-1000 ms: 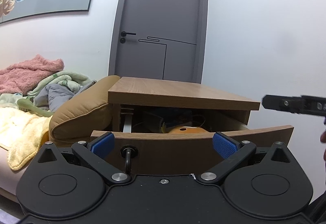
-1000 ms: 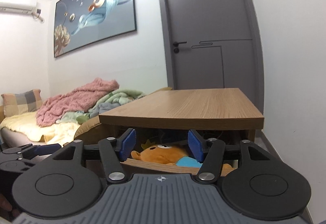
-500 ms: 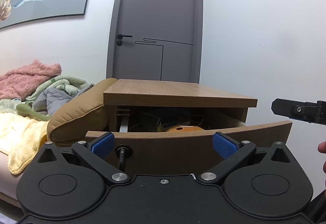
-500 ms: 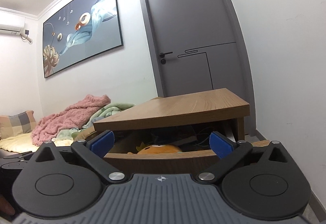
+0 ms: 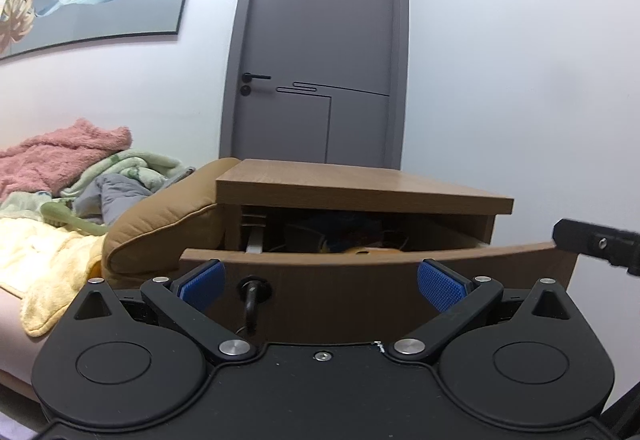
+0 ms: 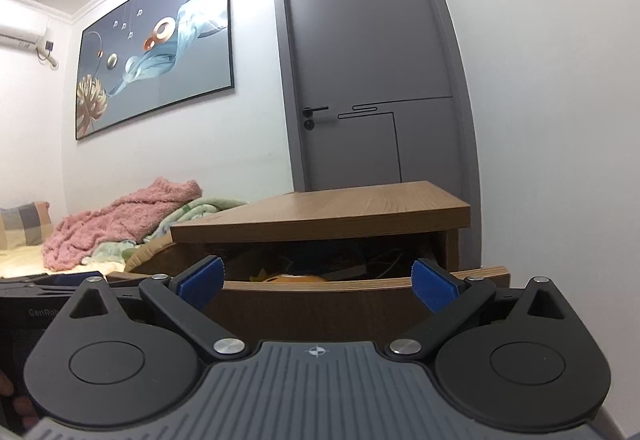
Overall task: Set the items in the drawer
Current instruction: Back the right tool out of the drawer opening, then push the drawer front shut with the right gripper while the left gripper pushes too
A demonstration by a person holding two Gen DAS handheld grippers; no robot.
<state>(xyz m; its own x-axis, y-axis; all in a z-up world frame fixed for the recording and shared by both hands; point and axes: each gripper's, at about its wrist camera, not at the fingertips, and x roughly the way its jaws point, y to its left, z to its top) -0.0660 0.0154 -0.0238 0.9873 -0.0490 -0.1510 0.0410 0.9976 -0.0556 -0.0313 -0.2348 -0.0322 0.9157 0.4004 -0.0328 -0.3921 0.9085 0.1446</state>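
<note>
A wooden nightstand point(image 5: 360, 187) has its top drawer pulled out; the drawer front point(image 5: 360, 288) faces me, with a dark handle point(image 5: 252, 294) at its left. An orange plush toy point(image 6: 292, 277) lies inside the drawer, only its top showing over the front; it also peeks out in the left wrist view point(image 5: 372, 250). My left gripper point(image 5: 322, 282) is open and empty just before the drawer front. My right gripper point(image 6: 316, 280) is open and empty, level with the drawer's top edge point(image 6: 360, 282). Its finger shows at the right of the left wrist view point(image 5: 596, 240).
A bed point(image 5: 48, 236) with pink, green and yellow blankets and a tan cushion point(image 5: 168, 220) lies left of the nightstand. A grey door point(image 5: 320, 59) stands behind it. A white wall point(image 5: 520, 79) is on the right. A painting point(image 6: 156, 47) hangs above the bed.
Both grippers have dropped lower and drawn back from the drawer. The right gripper's jaws have opened wide, and the plush toy now sits deeper behind the drawer front.
</note>
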